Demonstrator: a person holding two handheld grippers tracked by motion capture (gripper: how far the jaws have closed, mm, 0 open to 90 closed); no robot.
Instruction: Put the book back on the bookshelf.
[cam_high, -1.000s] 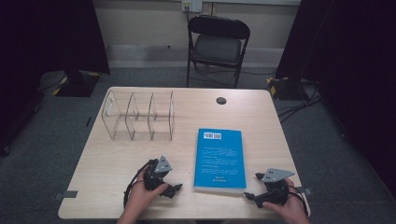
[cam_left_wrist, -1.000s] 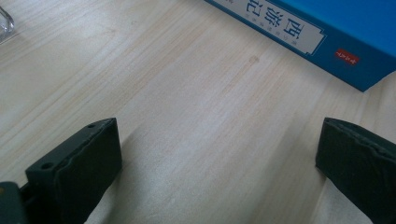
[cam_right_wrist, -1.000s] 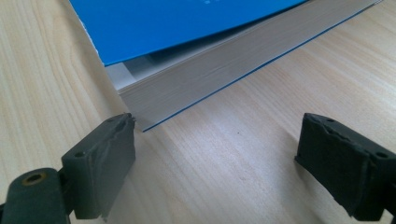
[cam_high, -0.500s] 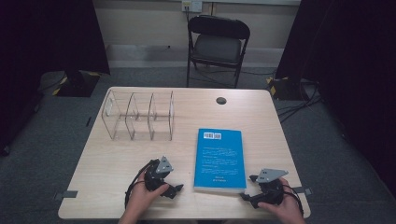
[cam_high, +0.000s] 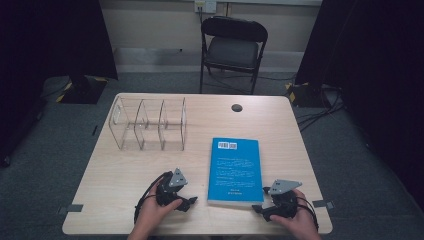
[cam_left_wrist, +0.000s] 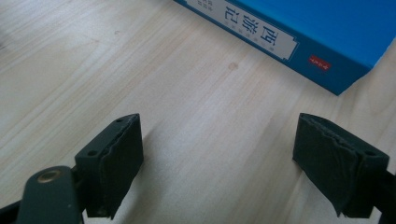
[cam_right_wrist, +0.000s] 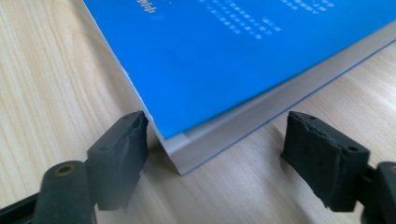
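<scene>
A blue book (cam_high: 235, 170) lies flat on the table (cam_high: 125, 170), a little right of centre and toward the near edge. Its long axis runs from 12 to 6 o'clock, tilted slightly so the far end leans toward 11. The barcode end points to 12, away from the person; the spine, with its white title label, faces 9 o'clock, and the page edges face 3.

The left gripper (cam_high: 189, 201) rests on the table at about 8 o'clock from the book, near its near-left corner but apart from it. Its jaws have just been closing, yet they stand well apart with only bare wood between them; in the left gripper view the spine corner lies ahead, beyond the fingertips (cam_left_wrist: 116, 158).

The right gripper (cam_high: 258, 207) sits at 5 o'clock from the book, at its near-right corner. Its jaws have just been closing too. In the right gripper view that corner pokes between them: one pad (cam_right_wrist: 123, 149) is just beside the cover edge, perhaps touching, the other pad (cam_right_wrist: 322, 154) well clear, so nothing is clamped.

A clear divider rack (cam_high: 150, 124) stands at 10 o'clock from the book, well apart
</scene>
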